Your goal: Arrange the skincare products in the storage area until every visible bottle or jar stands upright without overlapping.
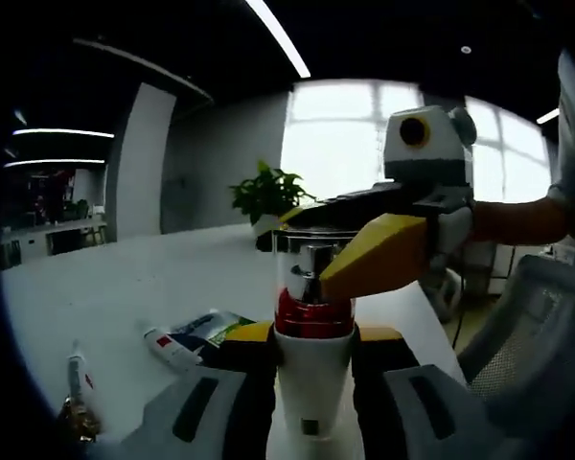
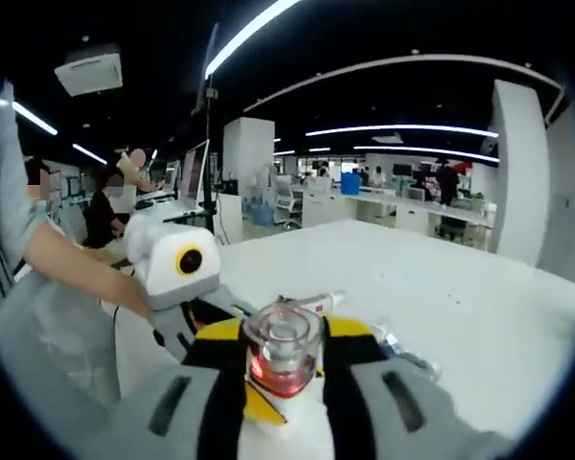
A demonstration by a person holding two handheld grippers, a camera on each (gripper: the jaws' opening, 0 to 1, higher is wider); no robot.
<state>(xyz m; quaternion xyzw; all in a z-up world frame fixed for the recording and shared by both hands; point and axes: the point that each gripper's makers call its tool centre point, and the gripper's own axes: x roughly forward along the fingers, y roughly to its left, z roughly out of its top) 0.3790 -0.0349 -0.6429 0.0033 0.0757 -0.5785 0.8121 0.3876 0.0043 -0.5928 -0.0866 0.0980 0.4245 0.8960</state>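
Observation:
A white bottle (image 1: 312,383) with a red collar and a clear cap stands upright between the jaws of my left gripper (image 1: 311,337), which is shut on its body. My right gripper (image 1: 305,261) reaches in from the right, its yellow and black jaws closed around the cap. In the right gripper view the clear cap of the bottle (image 2: 283,347) sits between the yellow pads of my right gripper (image 2: 284,335). The left gripper (image 2: 187,311) comes in from the left there. A white tube (image 1: 170,347) lies flat on the white table (image 1: 153,278).
A flat printed packet (image 1: 211,329) lies beside the tube, and a second tube (image 1: 78,379) lies at the near left. A potted plant (image 1: 268,196) stands at the table's far edge. A mesh chair (image 1: 537,331) is on the right. People sit at desks (image 2: 105,216) behind.

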